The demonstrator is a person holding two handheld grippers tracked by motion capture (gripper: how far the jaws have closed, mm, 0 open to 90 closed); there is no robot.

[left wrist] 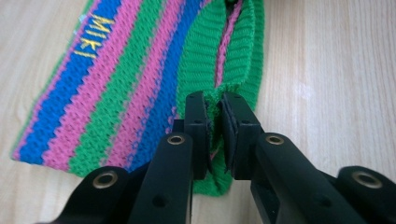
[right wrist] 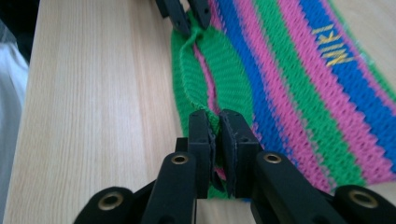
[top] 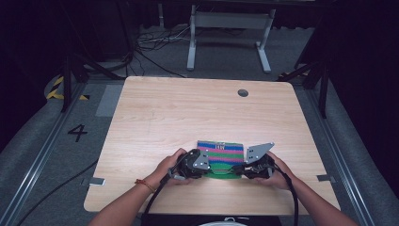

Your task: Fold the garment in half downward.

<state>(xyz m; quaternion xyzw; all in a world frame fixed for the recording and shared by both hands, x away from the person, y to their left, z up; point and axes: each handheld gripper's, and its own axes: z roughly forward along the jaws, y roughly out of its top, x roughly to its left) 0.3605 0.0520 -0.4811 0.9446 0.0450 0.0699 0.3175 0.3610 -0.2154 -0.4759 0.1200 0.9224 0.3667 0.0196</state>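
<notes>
Left gripper (top: 205, 165): black body, grey plate on top with small holes, black cable trailing toward the view's bottom edge. Right gripper (top: 244, 168): same build; grey three-cornered plate, black cable looping back. Fingers (left wrist: 196, 135) matt black, flat rectangular pads, small recessed screws. Arms behind them carry brass-ringed holes. Forearms bare, no sleeves. Orange-red band (top: 145, 184) on left wrist.

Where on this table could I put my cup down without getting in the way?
The far half of the table, from the striped knit cloth back to the round hole, is bare; so are both side margins. The near edge is crowded by both grippers.
</notes>
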